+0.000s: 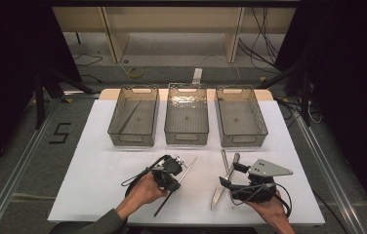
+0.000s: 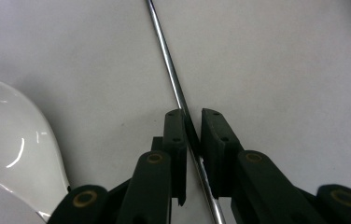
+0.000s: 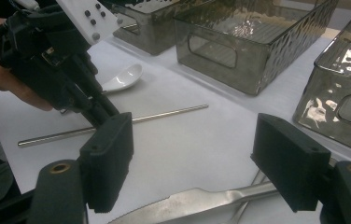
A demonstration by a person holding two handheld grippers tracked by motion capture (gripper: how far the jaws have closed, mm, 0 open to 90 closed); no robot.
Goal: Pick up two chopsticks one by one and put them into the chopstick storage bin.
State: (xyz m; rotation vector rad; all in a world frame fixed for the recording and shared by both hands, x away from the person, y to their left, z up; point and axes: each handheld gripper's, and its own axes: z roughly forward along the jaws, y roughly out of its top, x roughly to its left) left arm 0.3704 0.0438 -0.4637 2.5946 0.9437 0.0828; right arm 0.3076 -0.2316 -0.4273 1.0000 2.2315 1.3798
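From above, my left gripper tips down onto the metal rod lying on the white table, in front of three bins. Its own camera shows the pads clamped on the rod beside a white spoon. My right gripper gapes wide over a knife.

High view looks down on the table; gripper views sit close, sharing the metal rod.
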